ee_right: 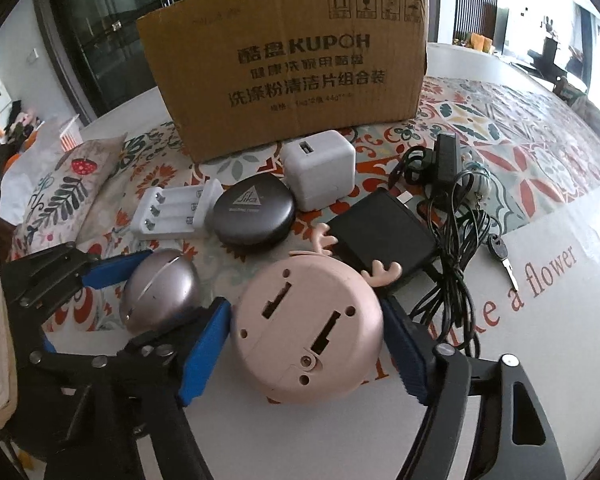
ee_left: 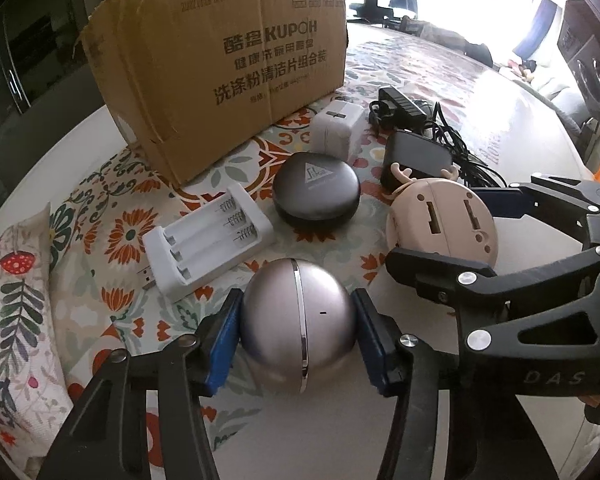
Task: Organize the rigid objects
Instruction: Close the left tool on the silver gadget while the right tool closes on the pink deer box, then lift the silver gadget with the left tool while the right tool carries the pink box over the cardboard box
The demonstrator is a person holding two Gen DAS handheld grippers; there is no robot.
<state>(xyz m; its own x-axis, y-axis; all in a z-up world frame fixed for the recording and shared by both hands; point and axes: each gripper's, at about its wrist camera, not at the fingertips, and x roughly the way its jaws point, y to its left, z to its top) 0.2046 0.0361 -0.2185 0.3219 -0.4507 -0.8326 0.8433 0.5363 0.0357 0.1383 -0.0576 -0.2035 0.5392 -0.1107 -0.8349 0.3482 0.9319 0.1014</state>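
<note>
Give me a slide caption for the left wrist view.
Left gripper brackets a silver ball-shaped gadget on the floral tablecloth, cardboard box behind.

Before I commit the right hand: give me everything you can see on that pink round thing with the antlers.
The pink antlered gadget is a round, matte plastic-looking shell lying underside up: two stepped slots, several small holes and a screw show. Two stubby antlers point toward the black adapter, one overlapping it. It rests on the white table edge between the right gripper's blue pads, which flank its sides; contact is unclear. The silver ball lies apart beside it.
</note>
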